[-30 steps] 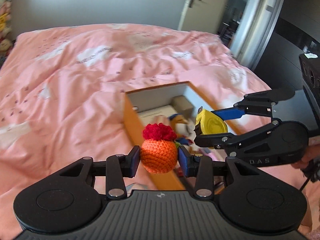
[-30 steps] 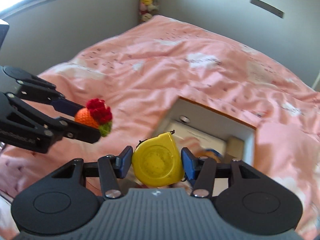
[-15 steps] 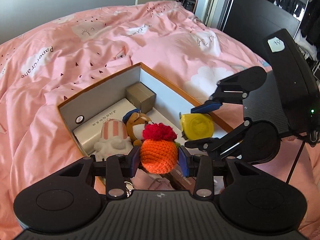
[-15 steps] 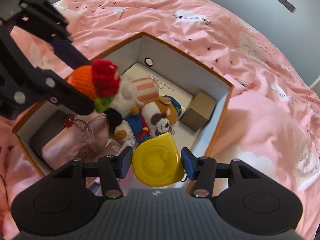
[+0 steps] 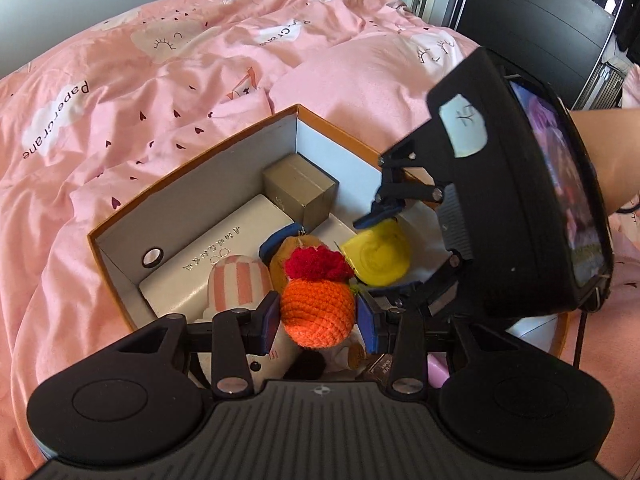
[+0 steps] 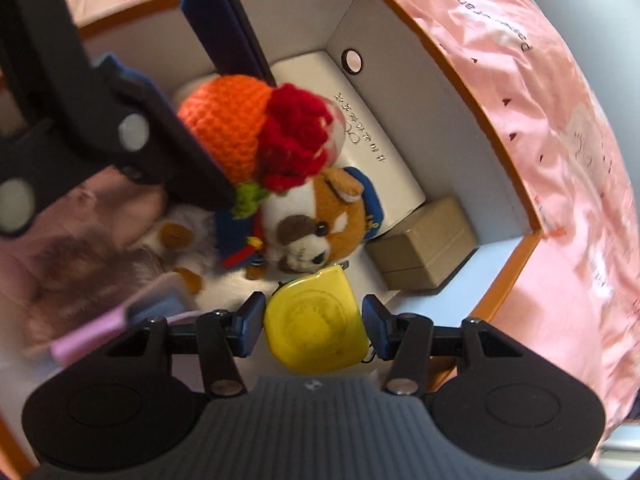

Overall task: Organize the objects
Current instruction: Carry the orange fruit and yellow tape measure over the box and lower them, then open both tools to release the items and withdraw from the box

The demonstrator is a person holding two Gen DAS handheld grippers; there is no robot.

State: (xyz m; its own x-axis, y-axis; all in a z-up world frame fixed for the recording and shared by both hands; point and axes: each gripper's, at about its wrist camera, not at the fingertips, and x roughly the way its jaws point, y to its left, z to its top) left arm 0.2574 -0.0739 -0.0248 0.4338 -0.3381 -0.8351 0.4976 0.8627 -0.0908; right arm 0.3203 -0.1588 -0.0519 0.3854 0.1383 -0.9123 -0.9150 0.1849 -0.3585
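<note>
Left gripper (image 5: 318, 316): my pads pinch the orange crochet ball (image 5: 318, 310) at its sides, partly spread to its width; its red tuft (image 5: 316, 263) points away from me.
Right gripper (image 6: 314, 326): my pads press the flat sides of the yellow tape measure (image 6: 316, 326), spread about as wide as its body.
Left hand pose: I point steeply down over the box (image 5: 200, 182), with the ball above the toys at its near end.
Right hand pose: I point steeply down inside the box (image 6: 404, 40); my forearm (image 5: 600, 148) reaches in from the right of the left view, and the tape measure (image 5: 378, 254) hangs just beside the ball.
Box contents: white case (image 6: 384, 152) along one wall, small tan carton (image 6: 428, 242) in the corner, plush dog (image 6: 316, 226) in blue, striped plush (image 5: 238, 282), and a pink item (image 6: 86, 338), blurred.
Box place: it rests on the bed's pink duvet (image 5: 160, 80).
Contact with contents: I cannot tell whether ball or tape measure touches anything below.
</note>
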